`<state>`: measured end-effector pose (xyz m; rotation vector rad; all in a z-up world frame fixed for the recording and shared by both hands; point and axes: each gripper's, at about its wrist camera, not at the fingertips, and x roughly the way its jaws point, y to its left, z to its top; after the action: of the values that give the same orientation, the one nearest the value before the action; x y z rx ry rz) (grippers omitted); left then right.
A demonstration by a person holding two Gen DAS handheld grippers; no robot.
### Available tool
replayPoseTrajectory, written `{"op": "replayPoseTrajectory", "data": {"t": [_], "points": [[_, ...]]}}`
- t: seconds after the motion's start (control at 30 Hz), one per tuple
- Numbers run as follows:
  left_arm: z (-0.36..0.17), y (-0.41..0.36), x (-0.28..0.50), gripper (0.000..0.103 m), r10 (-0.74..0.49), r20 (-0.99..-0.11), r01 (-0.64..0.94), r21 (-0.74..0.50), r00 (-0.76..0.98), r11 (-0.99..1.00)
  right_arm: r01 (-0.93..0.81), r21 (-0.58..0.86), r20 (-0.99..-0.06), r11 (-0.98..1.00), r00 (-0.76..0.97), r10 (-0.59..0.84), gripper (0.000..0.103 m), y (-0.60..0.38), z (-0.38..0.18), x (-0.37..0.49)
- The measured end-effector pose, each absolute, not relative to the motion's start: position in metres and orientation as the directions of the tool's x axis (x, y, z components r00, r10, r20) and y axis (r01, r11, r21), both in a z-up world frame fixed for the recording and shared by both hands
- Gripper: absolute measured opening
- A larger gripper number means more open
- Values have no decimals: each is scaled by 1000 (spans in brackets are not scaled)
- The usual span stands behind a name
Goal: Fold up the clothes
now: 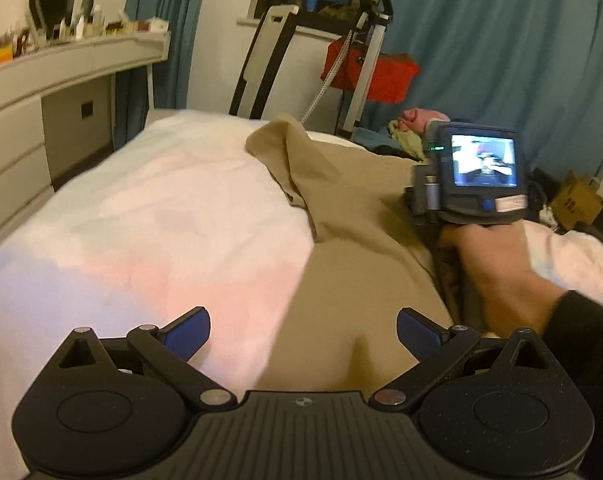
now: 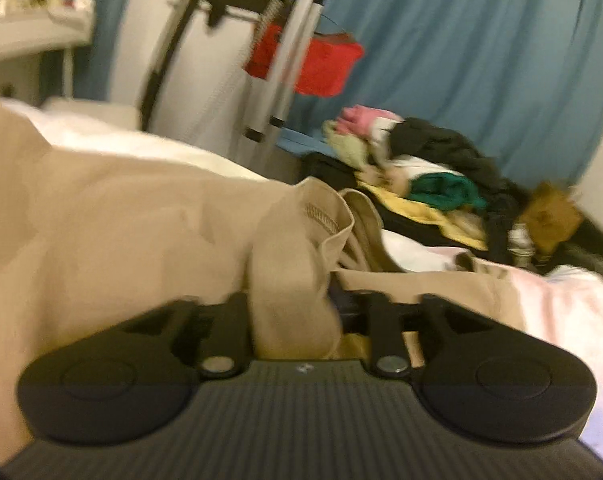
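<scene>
A beige garment (image 1: 349, 216) lies spread on the white bed (image 1: 153, 216). My left gripper (image 1: 303, 334) is open and empty, its blue pads just above the garment's near edge. My right gripper (image 2: 297, 308) is shut on a bunched fold of the beige garment (image 2: 293, 248), which rises between the jaws and hides the fingertips. The right gripper's body with its small screen (image 1: 481, 172) shows in the left wrist view, held by a hand at the garment's right side. The right wrist view is blurred.
A pile of mixed clothes (image 2: 421, 176) lies beyond the bed on the right. A red cloth (image 1: 373, 72) hangs on a metal stand at the back. A white dresser (image 1: 41, 92) stands to the left. Blue curtains (image 1: 501, 40) cover the back wall.
</scene>
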<state>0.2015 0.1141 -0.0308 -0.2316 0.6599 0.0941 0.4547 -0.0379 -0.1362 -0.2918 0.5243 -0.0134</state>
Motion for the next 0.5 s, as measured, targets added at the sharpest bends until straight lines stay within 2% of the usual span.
{"op": "replayPoseTrajectory", "data": {"t": [0.03, 0.07, 0.2, 0.4, 0.5], "points": [[-32, 114, 203, 101, 27, -615, -165, -168, 788, 972, -85, -237, -496, 968, 867, -46, 59, -44, -130, 453], [-32, 114, 204, 101, 30, -614, -166, -165, 789, 972, -102, -190, -503, 976, 864, -8, 69, -51, -121, 449], [-31, 111, 202, 101, 5, -620, -151, -184, 785, 971, -139, -14, -500, 990, 859, 114, 69, -82, -84, 409], [-25, 97, 182, 101, -4, -616, -127, -169, 788, 977, -96, 63, -459, 993, 881, 114, 69, -142, -27, 290], [-21, 82, 166, 101, -20, -616, -89, -147, 787, 985, -46, 146, -460, 988, 881, 109, 69, -180, -14, 220]]}}
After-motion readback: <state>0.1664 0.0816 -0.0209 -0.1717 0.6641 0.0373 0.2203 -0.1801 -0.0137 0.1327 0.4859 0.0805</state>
